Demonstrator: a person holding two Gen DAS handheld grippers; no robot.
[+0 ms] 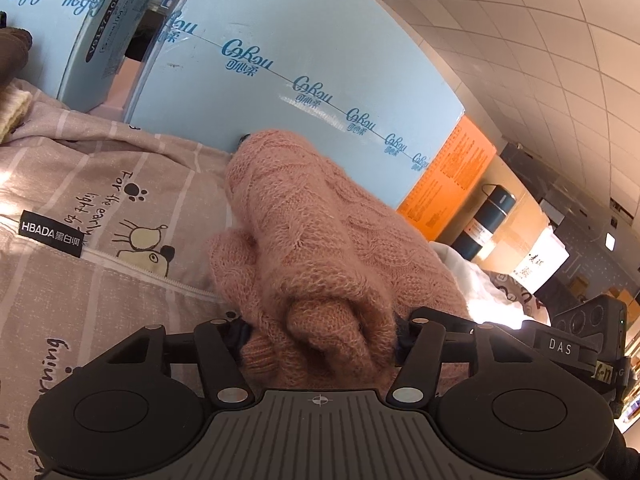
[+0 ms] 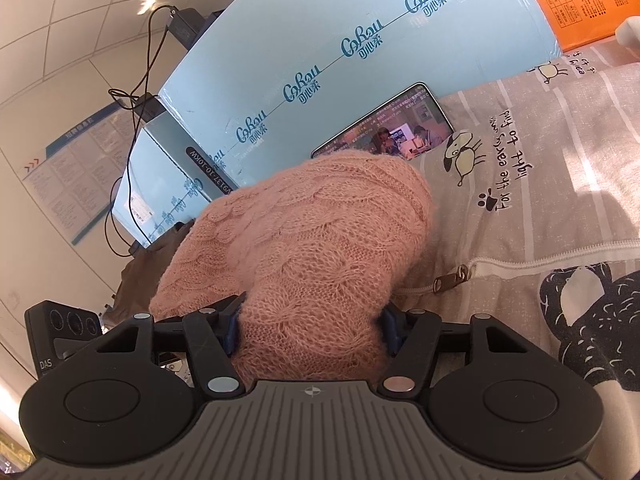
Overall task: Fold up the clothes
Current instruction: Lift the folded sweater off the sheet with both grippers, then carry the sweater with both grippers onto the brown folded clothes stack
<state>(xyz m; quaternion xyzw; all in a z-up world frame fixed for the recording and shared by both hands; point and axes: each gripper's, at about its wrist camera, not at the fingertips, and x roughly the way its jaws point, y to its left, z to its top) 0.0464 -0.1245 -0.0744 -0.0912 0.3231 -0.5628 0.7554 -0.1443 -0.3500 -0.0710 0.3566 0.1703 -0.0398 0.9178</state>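
I hold one garment, a pink cable-knit sweater (image 1: 320, 240), with both grippers at once.

Left gripper (image 1: 320, 332): the fingers are closed narrow on a bunched roll of the knit. The fabric fills the whole gap between them and bulges out past the tips. Ahead of these fingers the sweater runs forward as a thick, doubled band, then drops toward the bedding.

Right gripper (image 2: 312, 328): the fingers are clamped on another thick gather of the same sweater (image 2: 304, 248). The blue pads (image 2: 229, 334) press into the knit on both sides. Beyond the tips the garment humps up and falls away forward.

Position of the work: the sweater hangs lifted between my two grips, above a striped cartoon-print quilt cover (image 1: 80, 200) that lies below and to the side of the fingers. A light blue carton (image 1: 300, 60) stands straight ahead, close behind the garment. A phone (image 2: 384, 126) with a lit screen leans against that carton, ahead and to the right of the right fingers.

Task status, as a judgement: the sweater looks gathered or doubled, not yet a flat finished fold. No neat folded stack is visible within reach. Other fabric lies at the far left edge of the left view and ahead-left of the right fingers, so further items may remain. I estimate the fold of this garment is mid-way: it must yet be laid down, squared and released.
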